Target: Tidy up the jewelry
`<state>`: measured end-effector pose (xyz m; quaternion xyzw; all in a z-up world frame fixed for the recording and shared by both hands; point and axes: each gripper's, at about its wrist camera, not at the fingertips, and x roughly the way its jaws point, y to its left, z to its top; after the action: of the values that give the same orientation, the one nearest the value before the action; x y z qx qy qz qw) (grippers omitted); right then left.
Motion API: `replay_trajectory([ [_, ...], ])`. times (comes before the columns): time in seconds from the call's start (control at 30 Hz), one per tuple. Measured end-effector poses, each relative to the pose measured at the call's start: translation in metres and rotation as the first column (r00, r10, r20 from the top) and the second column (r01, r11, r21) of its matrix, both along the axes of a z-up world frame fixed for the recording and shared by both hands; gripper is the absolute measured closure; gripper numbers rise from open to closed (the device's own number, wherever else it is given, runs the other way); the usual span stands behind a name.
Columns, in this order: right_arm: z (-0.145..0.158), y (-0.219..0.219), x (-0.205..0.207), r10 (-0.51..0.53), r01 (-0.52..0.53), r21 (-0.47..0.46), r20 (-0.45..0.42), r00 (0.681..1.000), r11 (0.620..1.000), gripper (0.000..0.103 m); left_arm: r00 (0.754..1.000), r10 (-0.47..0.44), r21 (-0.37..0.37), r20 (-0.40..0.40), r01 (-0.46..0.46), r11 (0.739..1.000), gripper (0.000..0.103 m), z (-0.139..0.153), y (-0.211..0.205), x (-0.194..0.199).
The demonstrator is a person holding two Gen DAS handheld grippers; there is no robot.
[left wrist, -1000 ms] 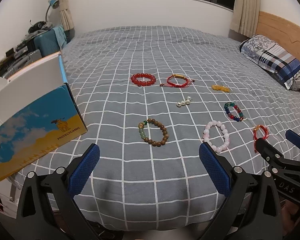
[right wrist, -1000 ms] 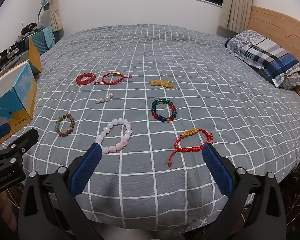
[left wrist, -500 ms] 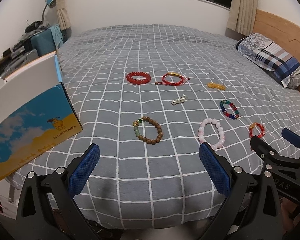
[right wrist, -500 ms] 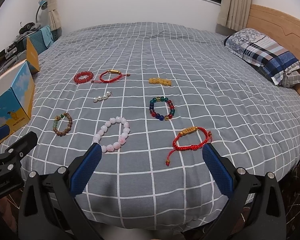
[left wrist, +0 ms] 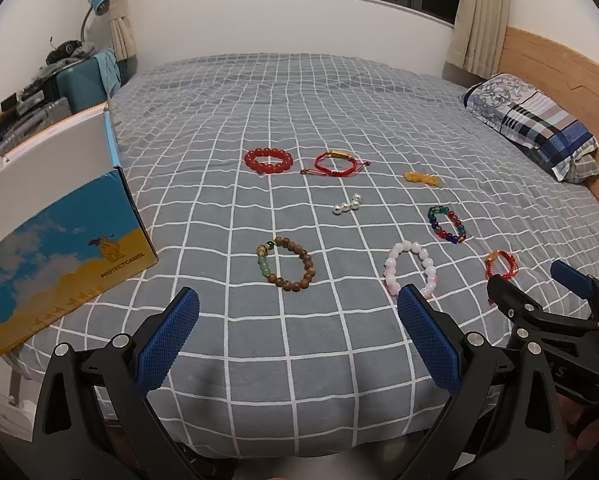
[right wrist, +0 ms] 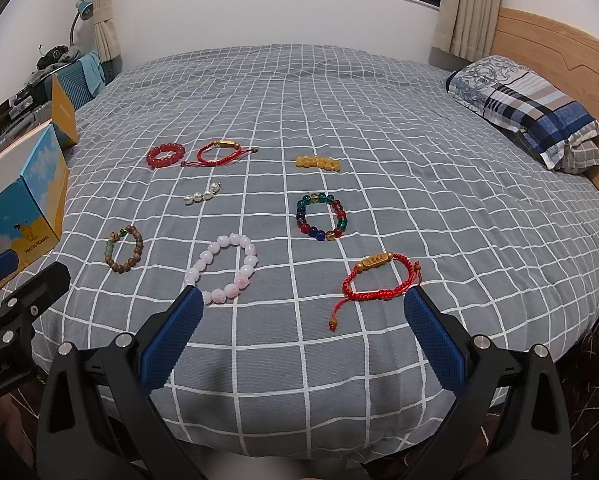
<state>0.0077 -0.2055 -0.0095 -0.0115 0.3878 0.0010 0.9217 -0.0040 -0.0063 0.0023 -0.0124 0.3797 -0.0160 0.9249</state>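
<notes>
Several bracelets lie spread on the grey checked bedspread [left wrist: 299, 360]. Nearest my left gripper [left wrist: 298, 312] is a brown wooden bead bracelet [left wrist: 286, 263]; a pink bead bracelet [right wrist: 222, 267] lies beside it. A red cord bracelet with a gold bar [right wrist: 380, 278] lies just ahead of my right gripper [right wrist: 303, 312]. Farther back are a multicolour glass bracelet [right wrist: 321, 216], a pearl piece [right wrist: 201, 195], a yellow bead string [right wrist: 317, 163], a red bead bracelet [left wrist: 268, 160] and a second red cord bracelet [left wrist: 336, 163]. Both grippers hang open over the bed's near edge, holding nothing.
An open blue and yellow cardboard box [left wrist: 59, 248] stands at the bed's left edge. A plaid pillow [right wrist: 531, 116] lies at the right against a wooden headboard [right wrist: 559, 44]. A cluttered shelf with a blue suitcase [left wrist: 79, 84] is at far left.
Both grippers have drawn back slightly and tilted, so the bracelets sit a little farther ahead in both views. Nothing on the bed has moved.
</notes>
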Motion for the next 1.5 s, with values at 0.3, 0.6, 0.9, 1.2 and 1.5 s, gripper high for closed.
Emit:
replay_trajectory([
  [0.3, 0.0, -0.001, 0.0, 0.0, 0.0, 0.0, 0.0, 1.0, 1.0, 0.006, 1.0, 0.005, 0.005, 0.002, -0.005, 1.0, 0.006, 0.0, -0.001, 0.001],
  [0.6, 0.0, -0.001, 0.0, 0.0, 0.0, 0.001, 0.0, 1.0, 1.0, 0.006, 1.0, 0.007, 0.009, 0.001, -0.007, 1.0, 0.006, -0.001, -0.001, 0.0],
  [0.9, 0.0, -0.001, 0.0, 0.0, 0.0, 0.001, -0.001, 1.0, 1.0, 0.006, 1.0, 0.013, 0.019, -0.001, -0.013, 1.0, 0.006, -0.003, -0.001, 0.001],
  [1.2, 0.0, 0.0, -0.001, 0.001, -0.001, 0.0, -0.001, 1.0, 1.0, 0.006, 1.0, 0.013, 0.021, -0.003, -0.013, 1.0, 0.006, -0.003, -0.001, 0.001],
  [1.5, 0.018, -0.005, 0.0, 0.012, -0.012, 0.016, 0.013, 1.0, 1.0, 0.006, 0.999, 0.028, 0.031, -0.018, -0.027, 0.999, 0.006, 0.003, 0.002, 0.011],
])
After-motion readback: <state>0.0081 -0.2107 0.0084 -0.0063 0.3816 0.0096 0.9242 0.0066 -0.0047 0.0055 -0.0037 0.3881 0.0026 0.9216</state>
